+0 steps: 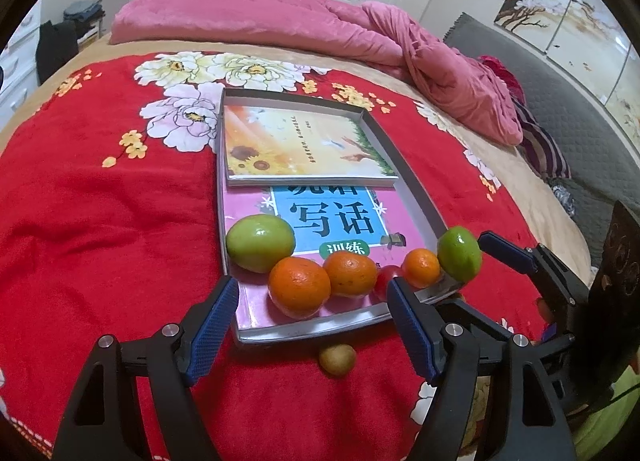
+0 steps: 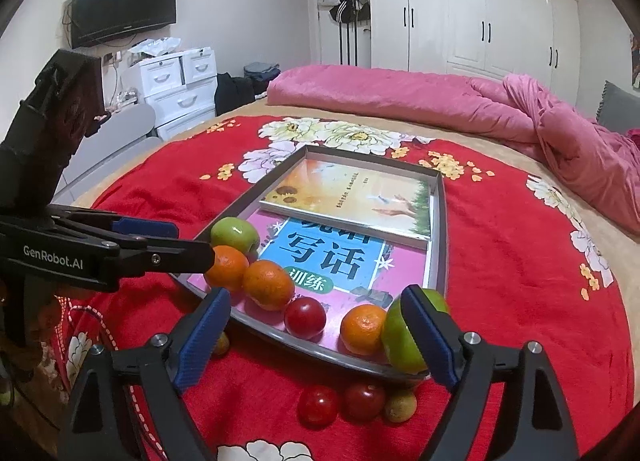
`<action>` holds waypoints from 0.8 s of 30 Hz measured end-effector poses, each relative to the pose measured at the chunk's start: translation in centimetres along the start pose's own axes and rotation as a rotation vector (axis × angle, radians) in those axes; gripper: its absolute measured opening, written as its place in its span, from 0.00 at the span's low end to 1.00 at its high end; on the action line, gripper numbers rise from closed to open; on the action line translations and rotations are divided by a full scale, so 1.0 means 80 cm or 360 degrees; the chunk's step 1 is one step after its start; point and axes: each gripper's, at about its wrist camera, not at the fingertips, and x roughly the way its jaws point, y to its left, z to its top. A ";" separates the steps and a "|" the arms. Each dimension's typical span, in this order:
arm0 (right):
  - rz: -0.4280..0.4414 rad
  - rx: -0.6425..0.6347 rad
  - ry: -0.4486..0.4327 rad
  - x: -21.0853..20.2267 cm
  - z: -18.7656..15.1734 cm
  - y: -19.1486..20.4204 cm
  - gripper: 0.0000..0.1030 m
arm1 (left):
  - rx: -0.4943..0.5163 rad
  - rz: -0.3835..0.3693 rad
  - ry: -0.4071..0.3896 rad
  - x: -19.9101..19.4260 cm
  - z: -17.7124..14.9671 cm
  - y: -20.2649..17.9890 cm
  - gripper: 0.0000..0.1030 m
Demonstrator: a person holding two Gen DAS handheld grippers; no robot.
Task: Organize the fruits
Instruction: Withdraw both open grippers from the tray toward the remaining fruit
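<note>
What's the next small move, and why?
Probably lower the right tongs onto a red fruit on the blanket. Both tongs are open and empty, six fruits already sit in the tray, and three small ones remain outside its near edge.

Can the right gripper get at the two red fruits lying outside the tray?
Probably yes. The red fruits lie on the blanket just below the right gripper, whose jaws are open, and nothing covers them; only the tray edge sits close behind.

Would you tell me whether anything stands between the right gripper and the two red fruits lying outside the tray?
Nothing visible does. The right gripper is open near them; one red fruit and the other red fruit lie bare on the bedspread, just outside the tray.
</note>
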 end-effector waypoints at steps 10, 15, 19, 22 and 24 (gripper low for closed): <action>-0.0015 0.0023 -0.0015 -0.007 0.001 -0.003 0.84 | 0.0007 0.0003 -0.0007 -0.006 -0.001 -0.002 0.75; -0.0028 0.0049 -0.0035 -0.013 0.004 -0.010 0.85 | 0.0016 -0.0008 -0.0015 -0.010 -0.002 -0.006 0.75; -0.0044 0.0074 -0.0046 -0.021 0.004 -0.015 0.85 | 0.0029 -0.0022 -0.0022 -0.014 -0.003 -0.011 0.75; -0.0070 0.0090 -0.0069 -0.030 0.006 -0.022 0.85 | 0.0036 -0.0032 -0.0025 -0.016 -0.003 -0.014 0.75; -0.0107 0.0096 -0.0084 -0.036 0.007 -0.027 0.85 | 0.0041 -0.0040 -0.0028 -0.017 -0.003 -0.016 0.75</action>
